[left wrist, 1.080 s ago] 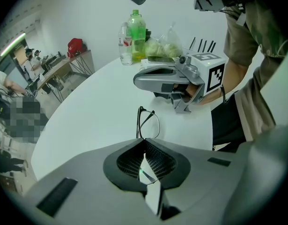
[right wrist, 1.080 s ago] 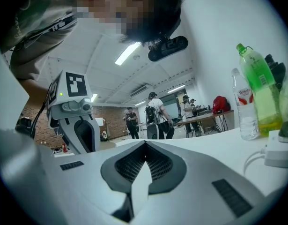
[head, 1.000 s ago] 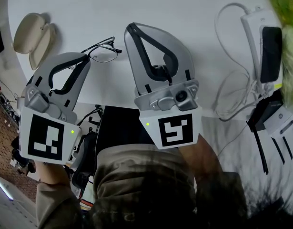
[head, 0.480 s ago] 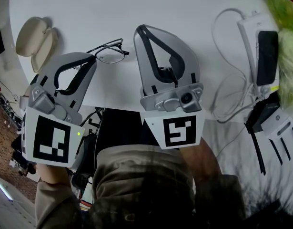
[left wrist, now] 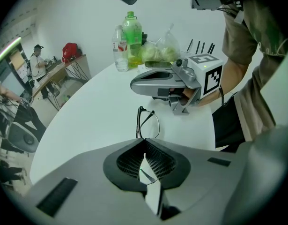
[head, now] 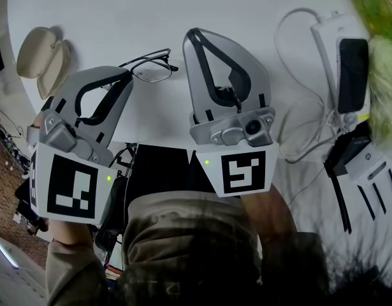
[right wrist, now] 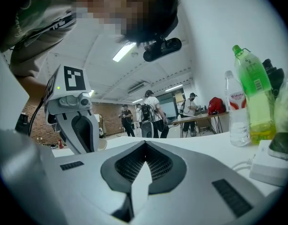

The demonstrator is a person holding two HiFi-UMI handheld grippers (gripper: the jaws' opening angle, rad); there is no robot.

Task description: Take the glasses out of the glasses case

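Observation:
Black thin-rimmed glasses [head: 151,69] lie on the white table [head: 119,11], lenses toward the right. My left gripper [head: 127,75] is shut with its tips at the end of the glasses' temple arm. In the left gripper view the frame [left wrist: 148,123] stands just past the closed tips [left wrist: 144,139]. The beige glasses case [head: 39,59] sits open and empty at the table's left edge, behind the left gripper. My right gripper [head: 192,34] hovers to the right of the glasses, shut with nothing between its jaws [right wrist: 144,143].
A white power strip with a black phone [head: 348,56] and looped white cables [head: 304,126] lie at the right. A green bottle [left wrist: 132,32], a clear bottle and a bag of greens stand beyond. The table's near edge runs under both grippers. People stand in the background.
The left gripper and the glasses have shifted right, away from the case. The right gripper has shifted right as well.

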